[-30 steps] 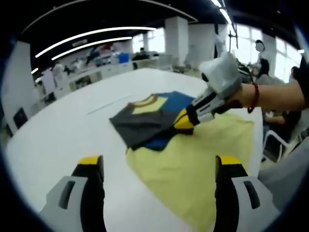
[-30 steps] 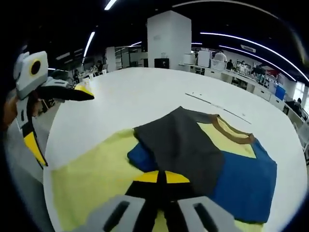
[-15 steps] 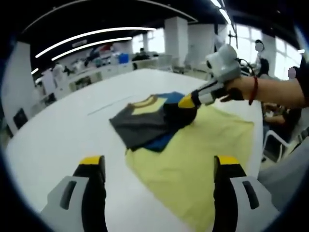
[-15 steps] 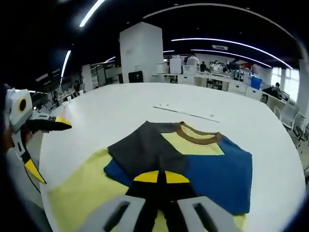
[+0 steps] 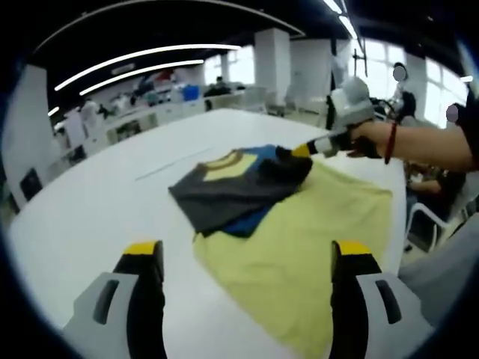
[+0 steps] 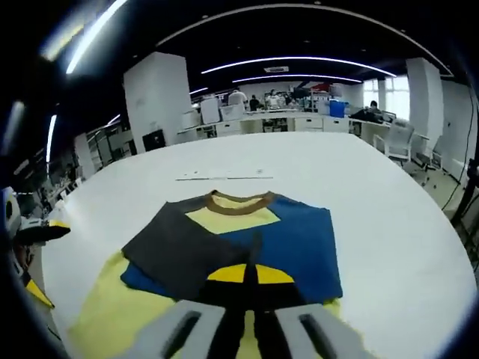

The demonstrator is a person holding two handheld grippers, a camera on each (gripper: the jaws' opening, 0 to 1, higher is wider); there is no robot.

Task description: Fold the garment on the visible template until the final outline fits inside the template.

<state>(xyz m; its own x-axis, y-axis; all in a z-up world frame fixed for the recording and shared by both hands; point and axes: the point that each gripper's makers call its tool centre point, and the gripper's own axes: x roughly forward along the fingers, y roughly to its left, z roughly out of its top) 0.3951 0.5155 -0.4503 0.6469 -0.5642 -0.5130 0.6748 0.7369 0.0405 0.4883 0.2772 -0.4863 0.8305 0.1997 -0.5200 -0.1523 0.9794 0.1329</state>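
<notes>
Between right jaws, garment [image 6: 247, 243] edge.

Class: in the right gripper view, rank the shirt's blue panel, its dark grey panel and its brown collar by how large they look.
1. blue panel
2. dark grey panel, nearly alike, so the order is unsure
3. brown collar

Broad white table [image 5: 97, 202] underneath — desks [image 6: 299, 120], a white pillar [image 6: 153, 97] and ceiling light strips [image 5: 142, 56] well behind.
</notes>
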